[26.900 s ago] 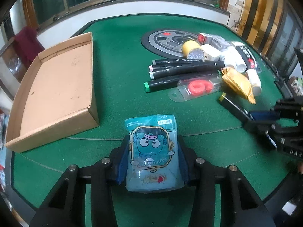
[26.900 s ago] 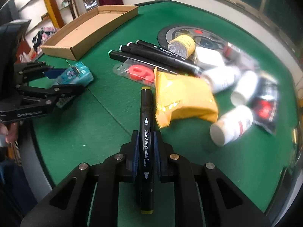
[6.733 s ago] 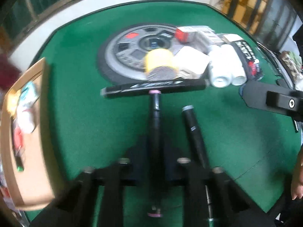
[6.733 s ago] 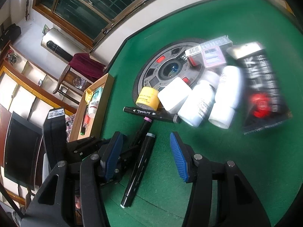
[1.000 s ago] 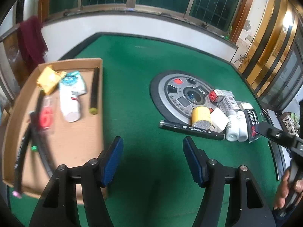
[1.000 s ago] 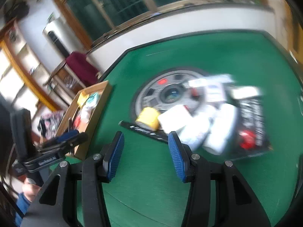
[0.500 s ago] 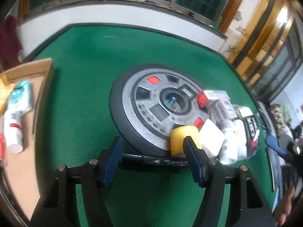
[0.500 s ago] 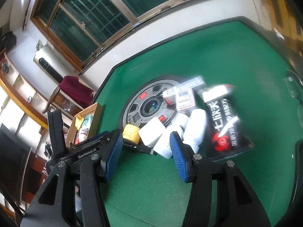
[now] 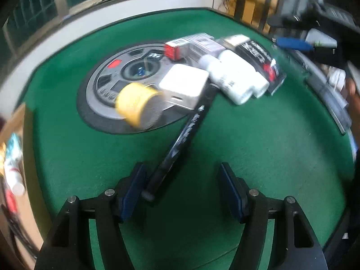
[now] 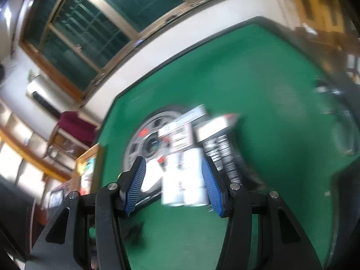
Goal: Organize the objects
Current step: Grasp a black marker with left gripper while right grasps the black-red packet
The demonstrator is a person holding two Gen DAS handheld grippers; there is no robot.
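Note:
My left gripper is open over the green table. A black marker lies slanted between its fingers, its near end close to the left finger. Beyond the marker are a yellow roll, a white box and white bottles. My right gripper is open, with two white bottles lying between its blue pads. The cardboard tray with sorted items sits at the far left.
A round grey disc lies in the table's middle. A red-ended box and a black packet lie behind the bottles. The other gripper shows at the upper right. The table's rim runs along the right.
My left gripper has swung down and closed in on the black marker, which now lies between its fingers. My right gripper has dropped towards the white bottles, which now sit between its pads.

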